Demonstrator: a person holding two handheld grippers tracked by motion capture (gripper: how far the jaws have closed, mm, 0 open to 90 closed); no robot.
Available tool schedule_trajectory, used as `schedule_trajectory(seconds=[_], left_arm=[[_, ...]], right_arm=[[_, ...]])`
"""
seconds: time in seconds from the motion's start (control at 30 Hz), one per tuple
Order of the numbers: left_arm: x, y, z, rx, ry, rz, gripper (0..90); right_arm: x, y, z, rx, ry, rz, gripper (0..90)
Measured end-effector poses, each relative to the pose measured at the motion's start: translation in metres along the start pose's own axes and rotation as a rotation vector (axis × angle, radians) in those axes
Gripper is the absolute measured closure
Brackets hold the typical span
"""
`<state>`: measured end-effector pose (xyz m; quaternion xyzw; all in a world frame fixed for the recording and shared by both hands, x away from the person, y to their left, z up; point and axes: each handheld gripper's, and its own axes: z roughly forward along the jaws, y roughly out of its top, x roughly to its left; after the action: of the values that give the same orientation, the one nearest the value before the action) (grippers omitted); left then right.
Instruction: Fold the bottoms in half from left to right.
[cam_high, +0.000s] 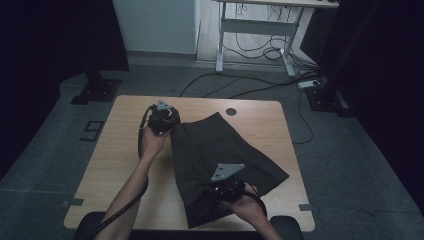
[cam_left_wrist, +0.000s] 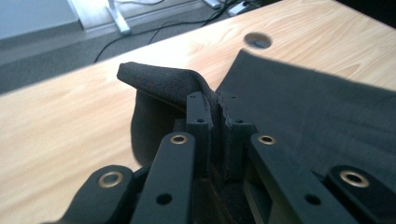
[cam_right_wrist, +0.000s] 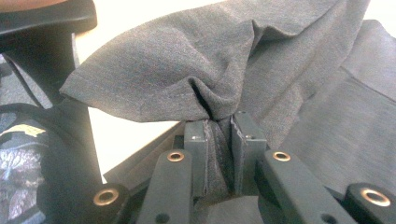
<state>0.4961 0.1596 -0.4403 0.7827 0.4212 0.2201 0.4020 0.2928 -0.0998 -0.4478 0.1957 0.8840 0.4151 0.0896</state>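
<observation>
At about ten o'clock on the wooden table, the left gripper is clamped on the far left corner of the dark grey garment, lifting that corner off the wood. The garment lies across the table's middle. At five o'clock, the right gripper pinches a bunched fold of its near edge.
</observation>
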Motion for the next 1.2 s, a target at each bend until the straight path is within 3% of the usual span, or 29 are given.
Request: schedule_trajectory(seconds=[0.33, 0.53, 0.77, 0.8, 1.1, 1.17, 1.2], left_arm=[[-0.044, 0.056, 0.008, -0.045, -0.049, 0.115, 83.3], [-0.063, 0.07, 0.029, -0.041, -0.072, 0.147, 83.0], [-0.075, 0.06, 0.083, 0.006, -0.098, 0.155, 82.2], [-0.077, 0.054, 0.098, 0.023, -0.097, 0.156, 82.0], [-0.081, 0.027, 0.139, 0.07, -0.124, 0.113, 78.8], [-0.079, 0.025, 0.142, 0.068, -0.133, 0.104, 75.3], [-0.077, 0.025, 0.141, 0.055, -0.129, 0.079, 70.3]], right_arm=[[-0.012, -0.009, -0.058, -0.086, -0.066, 0.022, 79.1], [-0.024, -0.018, -0.08, -0.09, -0.112, 0.045, 79.1], [-0.048, -0.048, -0.073, -0.036, -0.153, 0.113, 79.1], [-0.054, -0.058, -0.067, -0.015, -0.163, 0.131, 79.1], [-0.078, -0.097, -0.044, 0.067, -0.164, 0.227, 78.7], [-0.08, -0.103, -0.041, 0.077, -0.162, 0.242, 78.5], [-0.081, -0.106, -0.039, 0.079, -0.158, 0.25, 78.2]])
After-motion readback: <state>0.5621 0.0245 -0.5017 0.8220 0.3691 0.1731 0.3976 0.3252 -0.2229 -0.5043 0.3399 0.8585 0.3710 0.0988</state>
